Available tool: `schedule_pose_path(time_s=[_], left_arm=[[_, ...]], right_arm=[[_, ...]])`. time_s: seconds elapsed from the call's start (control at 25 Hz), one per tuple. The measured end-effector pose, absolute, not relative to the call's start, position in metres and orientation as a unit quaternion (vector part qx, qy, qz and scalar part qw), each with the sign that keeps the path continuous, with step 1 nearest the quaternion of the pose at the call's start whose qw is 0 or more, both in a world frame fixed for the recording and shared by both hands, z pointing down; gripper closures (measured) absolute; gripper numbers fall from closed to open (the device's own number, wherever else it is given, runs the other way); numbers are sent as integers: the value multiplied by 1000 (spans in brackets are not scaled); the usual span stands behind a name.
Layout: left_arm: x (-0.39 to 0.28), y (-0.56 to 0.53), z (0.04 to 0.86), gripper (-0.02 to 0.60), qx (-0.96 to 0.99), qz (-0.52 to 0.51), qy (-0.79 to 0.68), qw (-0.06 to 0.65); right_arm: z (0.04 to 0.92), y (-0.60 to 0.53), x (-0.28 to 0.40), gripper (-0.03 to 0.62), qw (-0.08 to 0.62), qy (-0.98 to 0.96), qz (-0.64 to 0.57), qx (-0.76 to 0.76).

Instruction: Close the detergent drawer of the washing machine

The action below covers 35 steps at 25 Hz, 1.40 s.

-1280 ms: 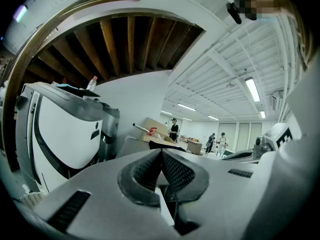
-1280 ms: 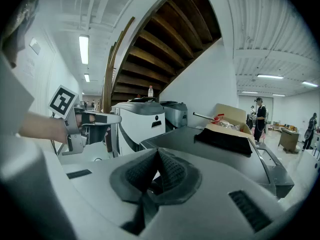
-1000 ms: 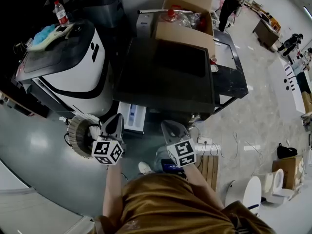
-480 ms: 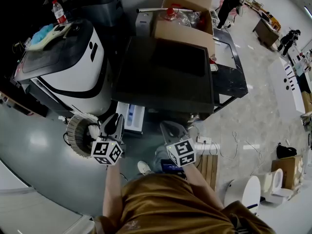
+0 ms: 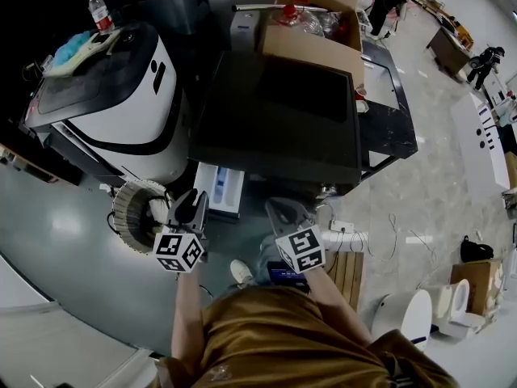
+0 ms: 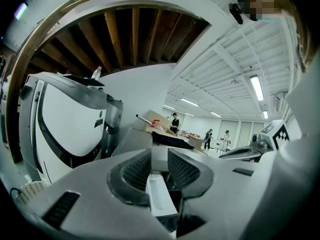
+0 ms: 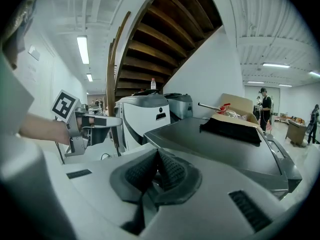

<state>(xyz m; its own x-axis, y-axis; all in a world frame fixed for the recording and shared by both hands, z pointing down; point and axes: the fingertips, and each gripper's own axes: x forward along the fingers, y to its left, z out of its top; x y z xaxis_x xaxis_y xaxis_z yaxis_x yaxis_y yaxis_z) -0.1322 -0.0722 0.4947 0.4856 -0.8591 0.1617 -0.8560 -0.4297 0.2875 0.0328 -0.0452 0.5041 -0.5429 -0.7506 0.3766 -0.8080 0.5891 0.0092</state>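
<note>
Left gripper view alone, left tool (image 6: 159, 166) just opening, drawer (image 6: 161, 198) apparently between

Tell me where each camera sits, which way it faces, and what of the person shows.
Head view: on the person's head, looking steeply down at the washing machine and its open detergent drawer; shirt, forearms, left gripper and right gripper show.
Left gripper view: on the left gripper, along its jaws, which have just been opening, drawer in the gap, unpinched; right gripper at right.
Right gripper view: on the right gripper, jaws together, facing the machine's top; left gripper at left.
Shared: both gripper views show the cardboard box.
</note>
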Motion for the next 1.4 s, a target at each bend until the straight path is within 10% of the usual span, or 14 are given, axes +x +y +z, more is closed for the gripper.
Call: schedule_pose_path(time_s=[1.4], left_arm=[[-138, -49, 594, 471, 837, 117, -492, 210]], right_arm=[[553, -57, 21, 582, 214, -878, 109, 415]])
